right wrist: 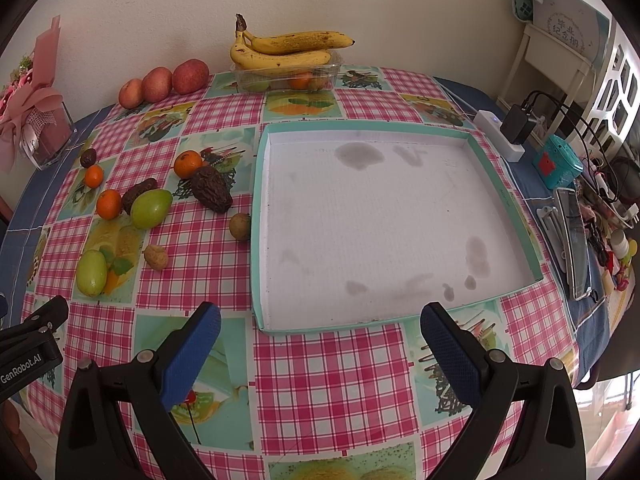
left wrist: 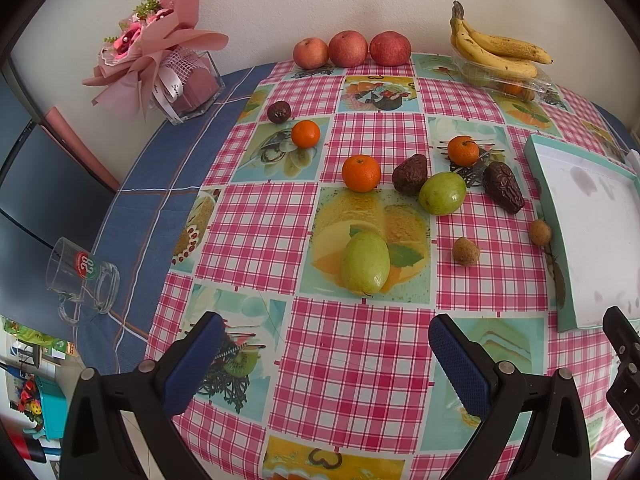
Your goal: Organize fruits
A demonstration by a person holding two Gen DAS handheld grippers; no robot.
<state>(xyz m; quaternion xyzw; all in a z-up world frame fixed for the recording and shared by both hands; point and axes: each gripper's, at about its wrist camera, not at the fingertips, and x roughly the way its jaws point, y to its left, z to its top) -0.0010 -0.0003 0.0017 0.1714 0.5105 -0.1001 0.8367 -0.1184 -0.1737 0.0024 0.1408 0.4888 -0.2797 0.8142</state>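
Two hand-held grippers, left [left wrist: 324, 344] and right [right wrist: 320, 336], both spread wide, gripping nothing, above checked table [right wrist: 328, 380]; fruit loose beside empty tray [right wrist: 380, 216].

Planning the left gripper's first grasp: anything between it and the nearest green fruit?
Nothing visible. The left gripper is open, and only bare tablecloth lies between it and the nearest green fruit. The other fruits sit farther back, and the teal tray is off to the right.
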